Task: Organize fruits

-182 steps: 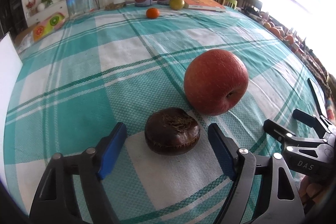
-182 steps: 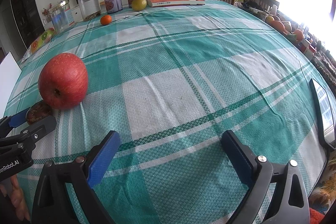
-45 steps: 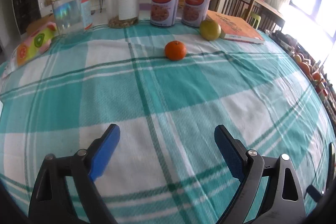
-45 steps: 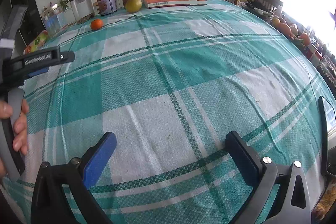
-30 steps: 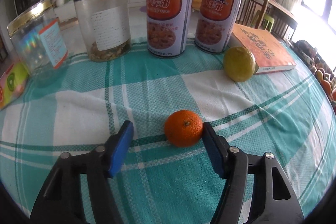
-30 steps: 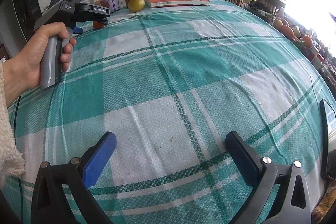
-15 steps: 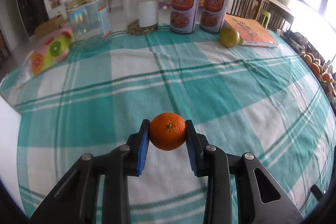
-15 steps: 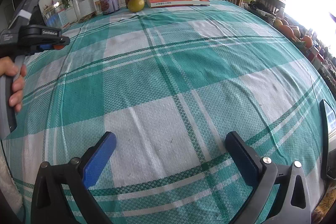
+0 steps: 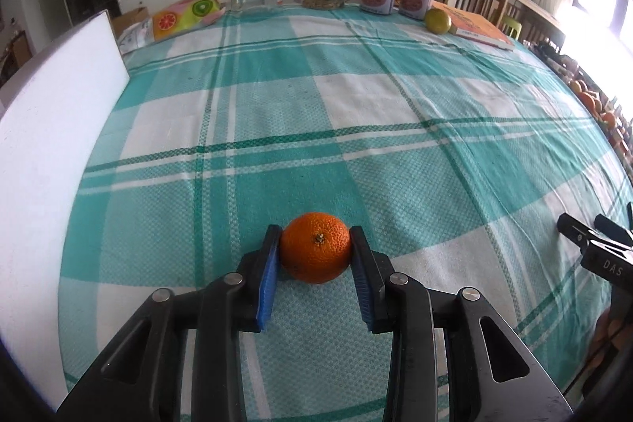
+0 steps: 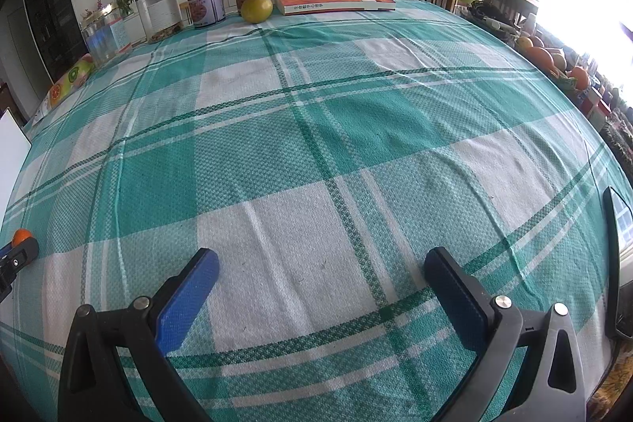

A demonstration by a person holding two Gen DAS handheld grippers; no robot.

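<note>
Small round orange mandarin [image 9: 315, 252] sits clamped between the left gripper's [image 9: 315, 256] blue pads above the teal-and-white plaid tablecloth [image 9: 395, 153], while the right gripper [image 10: 321, 283] gapes wide, grasping nothing.

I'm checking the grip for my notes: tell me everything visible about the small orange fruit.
The small orange fruit is round, with pebbled, evenly bright orange peel and a dark stem scar facing the camera. It sits clamped between the blue pads of the left gripper, above the teal plaid tablecloth. Whether it touches the cloth cannot be told.

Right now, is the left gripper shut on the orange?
Shut: the left gripper has both blue pads pressed against the orange.
</note>
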